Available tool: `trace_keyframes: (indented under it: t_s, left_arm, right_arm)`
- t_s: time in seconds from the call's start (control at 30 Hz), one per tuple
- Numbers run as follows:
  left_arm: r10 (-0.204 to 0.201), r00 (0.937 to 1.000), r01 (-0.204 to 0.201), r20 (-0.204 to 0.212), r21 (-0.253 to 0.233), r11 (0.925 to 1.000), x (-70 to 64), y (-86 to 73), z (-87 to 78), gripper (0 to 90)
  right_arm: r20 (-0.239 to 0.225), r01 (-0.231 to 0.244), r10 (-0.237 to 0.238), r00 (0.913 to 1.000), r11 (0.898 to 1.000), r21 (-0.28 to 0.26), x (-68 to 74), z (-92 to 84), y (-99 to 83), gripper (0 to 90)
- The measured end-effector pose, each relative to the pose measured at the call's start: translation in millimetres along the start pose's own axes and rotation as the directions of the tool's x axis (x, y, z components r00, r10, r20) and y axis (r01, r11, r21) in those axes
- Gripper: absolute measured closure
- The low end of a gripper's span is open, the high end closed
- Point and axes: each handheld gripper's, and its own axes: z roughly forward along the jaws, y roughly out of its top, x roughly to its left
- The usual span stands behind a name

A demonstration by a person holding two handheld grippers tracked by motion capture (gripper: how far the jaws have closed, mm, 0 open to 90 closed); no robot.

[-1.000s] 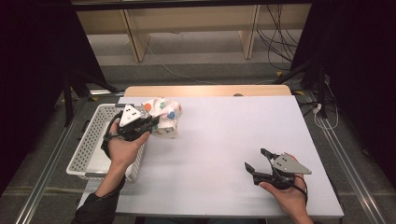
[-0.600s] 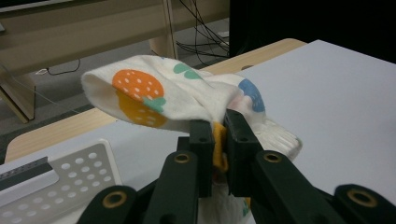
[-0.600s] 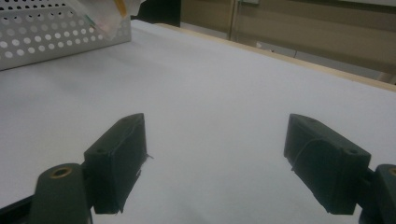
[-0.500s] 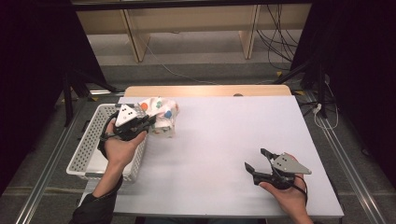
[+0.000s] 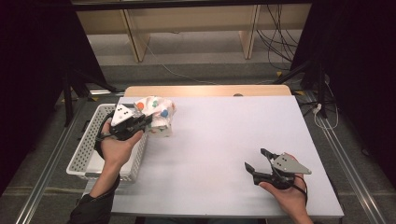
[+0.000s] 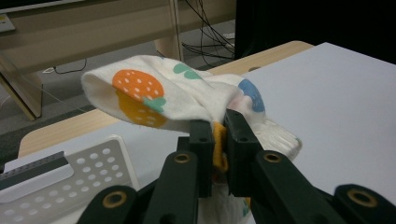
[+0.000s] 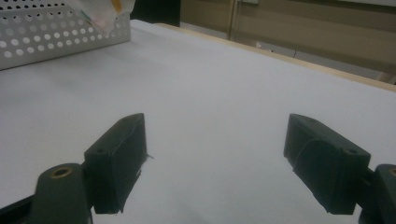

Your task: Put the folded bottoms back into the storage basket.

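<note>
High view is showing the left tongs (image 5: 148,122) gripping the patterned sock (image 5: 156,112), now drifting from the white surface (image 5: 224,135) toward the basket (image 5: 81,161); dropping it in looks imminent. Right tongs (image 5: 258,159) are resting wide open, holding nothing.

The white fruit-print sock's (image 6: 154,95) lower part is hidden behind the left hand-held gripper (image 6: 218,140), and in the right gripper view the white perforated plastic basket (image 7: 56,35) is cut off by the frame's edge.
</note>
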Motion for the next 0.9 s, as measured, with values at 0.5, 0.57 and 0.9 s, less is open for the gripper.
trace_keyframes:
  t_s: [0.5,0.57,0.9]
  left_arm:
    - [-0.015,0.9998,0.015,-0.016,-0.009,0.9998,7.5,0.4,-4.5,82.3]
    - [-0.019,0.9997,0.018,-0.018,-0.009,0.9998,8.5,0.4,-5.1,82.4]
    - [-0.022,0.9994,0.022,-0.026,-0.015,0.9997,11.7,1.1,-7.5,82.3]
  right_arm:
    - [0.0,0.001,-0.001,1.0,1.0,0.0,0.0,0.1,-0.1,22.0]
    - [0.001,0.001,-0.001,1.0,1.0,0.0,-0.1,0.0,-0.1,22.0]
    - [0.0,0.001,-0.001,1.0,1.0,0.0,-0.2,0.0,-0.1,22.0]
